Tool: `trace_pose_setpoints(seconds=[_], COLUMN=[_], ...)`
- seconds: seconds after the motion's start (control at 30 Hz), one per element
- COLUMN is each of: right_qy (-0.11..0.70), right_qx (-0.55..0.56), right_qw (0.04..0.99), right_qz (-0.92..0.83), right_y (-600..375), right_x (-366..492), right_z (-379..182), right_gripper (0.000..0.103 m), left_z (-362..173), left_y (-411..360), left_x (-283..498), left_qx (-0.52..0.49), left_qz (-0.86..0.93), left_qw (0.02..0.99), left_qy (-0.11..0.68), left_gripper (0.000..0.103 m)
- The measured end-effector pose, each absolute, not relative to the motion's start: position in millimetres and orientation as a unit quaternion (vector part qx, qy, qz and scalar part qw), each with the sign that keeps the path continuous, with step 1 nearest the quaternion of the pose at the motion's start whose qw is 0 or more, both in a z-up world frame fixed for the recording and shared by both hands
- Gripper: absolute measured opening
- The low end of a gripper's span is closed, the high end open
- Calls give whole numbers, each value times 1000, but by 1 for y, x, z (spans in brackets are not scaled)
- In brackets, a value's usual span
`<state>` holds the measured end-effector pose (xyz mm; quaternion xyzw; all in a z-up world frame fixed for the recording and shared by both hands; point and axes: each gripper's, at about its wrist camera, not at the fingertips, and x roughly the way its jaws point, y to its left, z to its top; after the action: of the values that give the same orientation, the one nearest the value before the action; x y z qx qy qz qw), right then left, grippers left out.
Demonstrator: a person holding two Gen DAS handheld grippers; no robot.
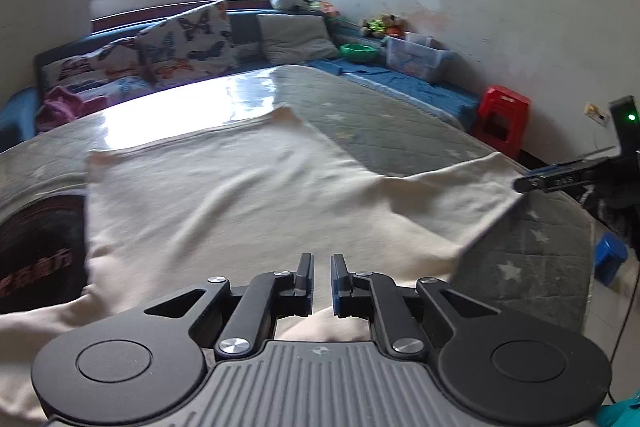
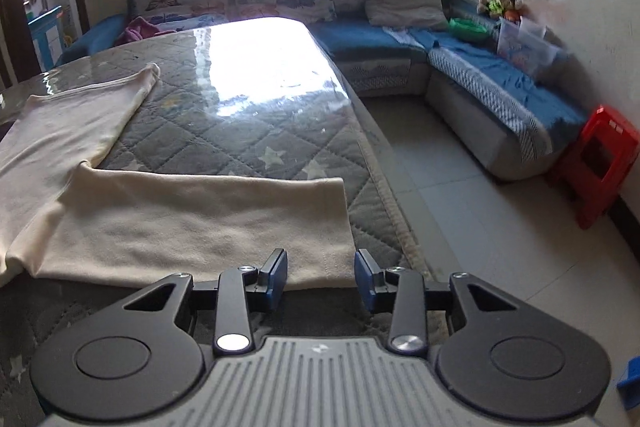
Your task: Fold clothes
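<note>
We are standing at a large table (image 2: 248, 131) covered with a grey quilted cloth with stars under a shiny clear sheet. It is our landmark for everything else. Beyond its far edge runs a blue corner sofa (image 2: 400, 39) with butterfly cushions, below a bright window. Off the table's right side, against the wall, sits a red plastic stool (image 2: 596, 163).

On the near half of the table lies the cream garment (image 1: 240, 195), spread nearly flat with soft wrinkles. One cream panel, probably a sleeve (image 2: 200, 223), reaches toward the table's right edge and stops just short of it. A dark printed item (image 1: 36, 251) lies just beside the garment on the table's left side.

Our left gripper (image 1: 321, 281) hovers over the garment's near edge with its jaws almost pressed together. Cloth shows in the narrow gap, but we cannot tell whether it is pinched. Our right gripper (image 2: 321, 277) is at the sleeve's near right corner, jaws spread, and the pads are not pressing on the cloth.

We judge the folding to be at an early step, the garment laid out. The next move seems to call for closing the right jaws on the sleeve corner, then carrying it inward across the garment.
</note>
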<state>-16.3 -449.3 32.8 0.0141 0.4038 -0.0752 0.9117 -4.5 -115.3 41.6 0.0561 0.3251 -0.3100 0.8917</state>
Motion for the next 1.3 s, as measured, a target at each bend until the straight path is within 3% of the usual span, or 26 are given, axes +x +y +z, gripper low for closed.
trace_pose_setpoints(seconds=[0.1,0.17,0.2,0.33,0.57,0.7,0.8,0.97,1.23,1.3], right_qy=[404,406,406,390,360,389,390,363,378,376], right_qx=[23,21,17,-36,-114,-94,-80,-61,-31,-25], right_qw=[911,911,912,918,923,913,912,926,925,926], right_qz=[-72,-66,-62,-66,-77,-81,-99,-86,-16,-29], right_y=[-452,-452,-451,-444,-432,-436,-444,-443,-422,-425], right_x=[-15,-13,-12,-2,25,36,33,33,70,72], right_z=[33,34,35,43,59,34,27,46,33,32], right_gripper=[36,25,11,7,7,9,19,19,20,25], left_z=[36,32,30,22,12,12,13,17,15,17], left_y=[-137,-150,-155,-172,-180,-178,-178,-180,-180,-175], left_x=[-3,-3,-4,-5,-9,-7,-7,-4,-6,-8], left_qx=[64,70,74,86,107,108,109,105,103,96], left_qz=[-336,-350,-356,-380,-399,-404,-406,-405,-401,-398], left_qw=[881,874,871,858,847,845,843,844,845,847], left_qy=[328,330,331,335,335,334,335,336,338,340], left_gripper=[10,10,10,10,11,11,12,12,15,15])
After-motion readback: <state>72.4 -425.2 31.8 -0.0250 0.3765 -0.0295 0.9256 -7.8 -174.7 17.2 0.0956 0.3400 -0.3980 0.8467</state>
